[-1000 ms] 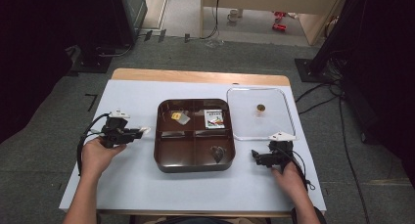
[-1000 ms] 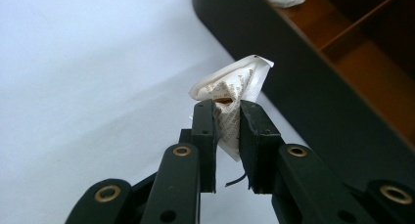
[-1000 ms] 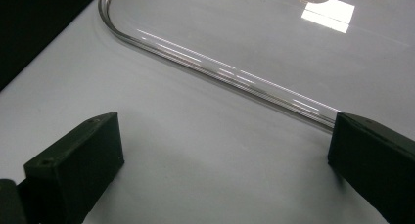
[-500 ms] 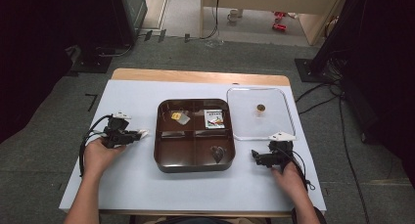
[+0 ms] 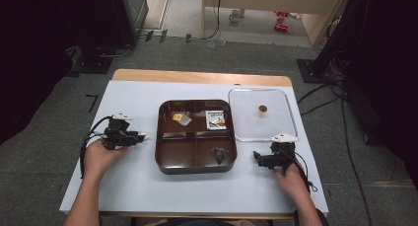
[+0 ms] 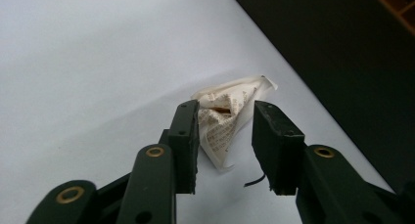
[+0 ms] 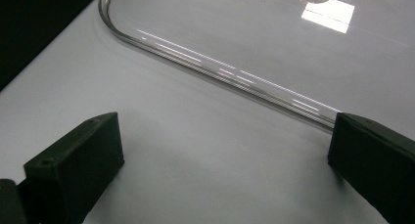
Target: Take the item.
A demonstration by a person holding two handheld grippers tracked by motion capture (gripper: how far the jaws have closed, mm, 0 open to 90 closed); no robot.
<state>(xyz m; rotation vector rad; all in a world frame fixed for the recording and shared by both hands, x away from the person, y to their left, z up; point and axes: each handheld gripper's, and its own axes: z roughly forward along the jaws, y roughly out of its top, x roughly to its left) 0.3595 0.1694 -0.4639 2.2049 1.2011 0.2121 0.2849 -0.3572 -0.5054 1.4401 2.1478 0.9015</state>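
A crumpled white printed sachet (image 6: 237, 98) lies on the white table between the jaws of my left gripper (image 6: 223, 110). The left jaw touches it and a gap remains at the right jaw, so the gripper stands open. From above, that gripper (image 5: 139, 135) sits left of the brown four-part tray (image 5: 195, 168). My right gripper (image 7: 225, 128) is wide open with nothing between its jaws, low over the table beside the rounded corner of the clear lid (image 7: 254, 33). In the high view it (image 5: 257, 157) points left, just below the lid (image 5: 276, 125).
The tray holds a yellow-and-white sachet (image 5: 180, 118) at upper left, a printed packet (image 5: 215, 120) at upper right and a dark heart-shaped piece (image 5: 219, 154) at lower right. A gold knob (image 5: 262, 108) sits on the lid. Cables trail from both grippers.
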